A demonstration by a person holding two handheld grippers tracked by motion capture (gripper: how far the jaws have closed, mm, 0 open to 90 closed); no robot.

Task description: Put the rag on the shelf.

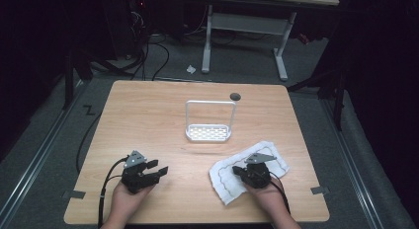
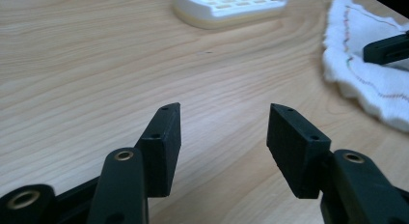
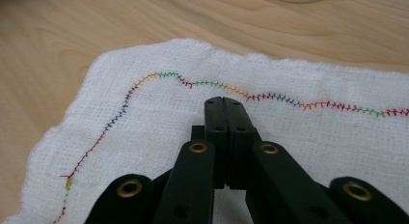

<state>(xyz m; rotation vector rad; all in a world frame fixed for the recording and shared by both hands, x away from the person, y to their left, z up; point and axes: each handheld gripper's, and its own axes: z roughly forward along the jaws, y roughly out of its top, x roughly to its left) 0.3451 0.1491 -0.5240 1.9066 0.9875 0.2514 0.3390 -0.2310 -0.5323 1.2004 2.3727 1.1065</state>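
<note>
W/ R claw (image 3: 225, 104) jaws together over the cloth (image 3: 299, 151) & L claw (image 2: 224, 132) apart over bare bench (image 1: 148, 120), pinch one layer only, near the edge.

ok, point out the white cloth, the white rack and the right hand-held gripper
white cloth (image 1: 228, 185): high view, bare near corner.
white rack (image 1: 208, 133): high view, slotted base.
right hand-held gripper (image 3: 225, 102): right gripper view, tips of the closed jaws.
</note>
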